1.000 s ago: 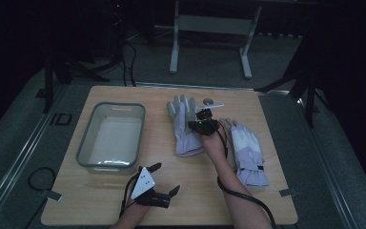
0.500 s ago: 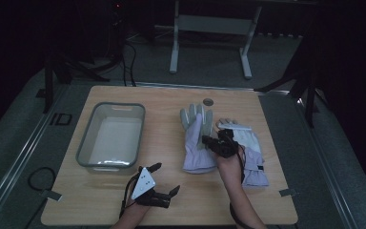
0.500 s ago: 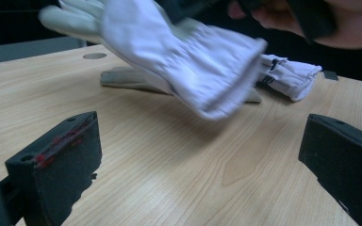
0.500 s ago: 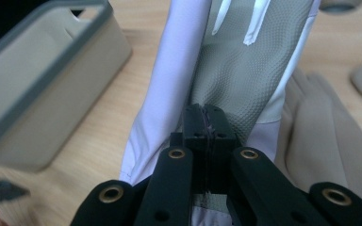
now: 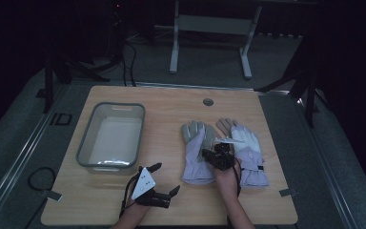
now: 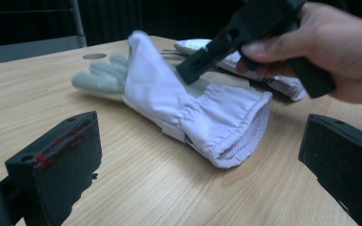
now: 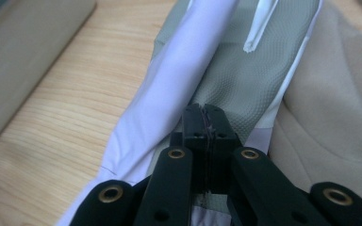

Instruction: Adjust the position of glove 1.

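Note:
Two gloves lie side by side on the wooden table [image 5: 162, 102]. The left glove [image 5: 193, 164] is lavender-white with a grey textured palm [image 7: 245, 75]. My right gripper [image 5: 206, 153] is shut on it near the palm's edge, its jaws pressed together [image 7: 202, 110], and one side of the glove is raised in a fold [image 6: 155, 80]. The other glove [image 5: 250, 152], white with tan fingers, lies just to the right. My left gripper [image 5: 166, 179] rests open near the front edge, and its jaws [image 6: 202, 141] point at the lavender glove's cuff [image 6: 231, 127] from a short way off.
A grey plastic bin [image 5: 142, 129] stands on the left half of the table, with its corner in the right gripper view [image 7: 28, 56]. A round cable hole [image 5: 208, 101] lies near the far edge. A metal stand [image 5: 209, 28] is on the floor beyond.
My right gripper has drawn the lavender glove toward the near edge and slightly right, beside the other glove. The left gripper has stayed where it was.

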